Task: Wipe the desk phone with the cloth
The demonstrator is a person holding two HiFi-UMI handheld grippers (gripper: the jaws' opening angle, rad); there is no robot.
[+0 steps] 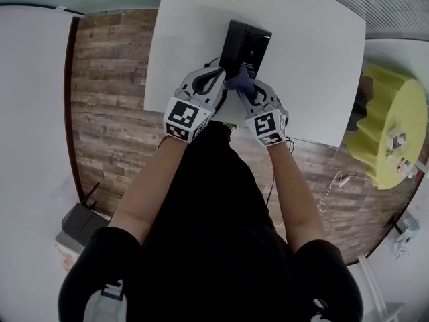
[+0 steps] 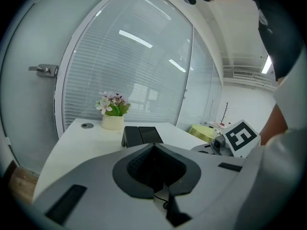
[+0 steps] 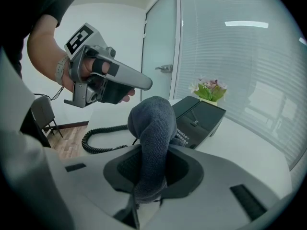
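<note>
Head view: white desk (image 1: 315, 66) over wood floor (image 1: 110, 133); yellow round stand (image 1: 392, 133) off the desk's right corner; both forearms reach in from below. Phone (image 1: 245, 44) black, slab-shaped, lying near the desk's middle. Left gripper (image 1: 220, 78) and right gripper (image 1: 248, 92) sit side by side at the phone's near end; blue-grey cloth (image 1: 240, 80) bunched between them, touching that end and covering part of it.

Left gripper view: jaws closed tip to tip, nothing held. Past them the phone's dark back, well apart; flower pot (image 2: 113, 121) and a desk grommet (image 2: 86, 125) further off; blinds behind glass; door handle (image 2: 45, 70) at left.

Right gripper view: jaws clamped on the cloth, which stands up in a thick knitted roll and blocks the middle of the phone's near side. Phone just behind it, tilted face glossy black; coiled cord (image 3: 103, 140) trails left on the desk; chair (image 3: 41, 114) at far left. Left gripper hangs above the cord, held in a hand (image 3: 84, 73). Small white print on the phone, too fine to read.
</note>
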